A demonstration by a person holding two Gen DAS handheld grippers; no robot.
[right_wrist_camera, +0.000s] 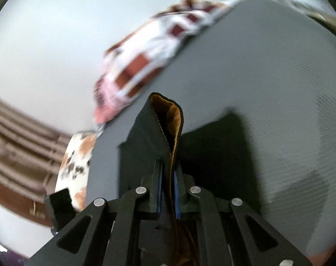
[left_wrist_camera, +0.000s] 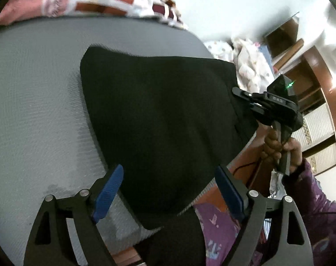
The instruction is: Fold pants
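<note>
A: Item 1, black pants (left_wrist_camera: 159, 119)?
B: On grey mat (left_wrist_camera: 35, 102), right edge lifted; right gripper (right_wrist_camera: 168, 190) clamps the hem.
A: Left gripper (left_wrist_camera: 168, 190)?
B: Spread wide, holds nothing; bare mat to its left.

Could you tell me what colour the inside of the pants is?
Tan-orange, against the black outside of the pants; right wrist view shows it best.
</note>
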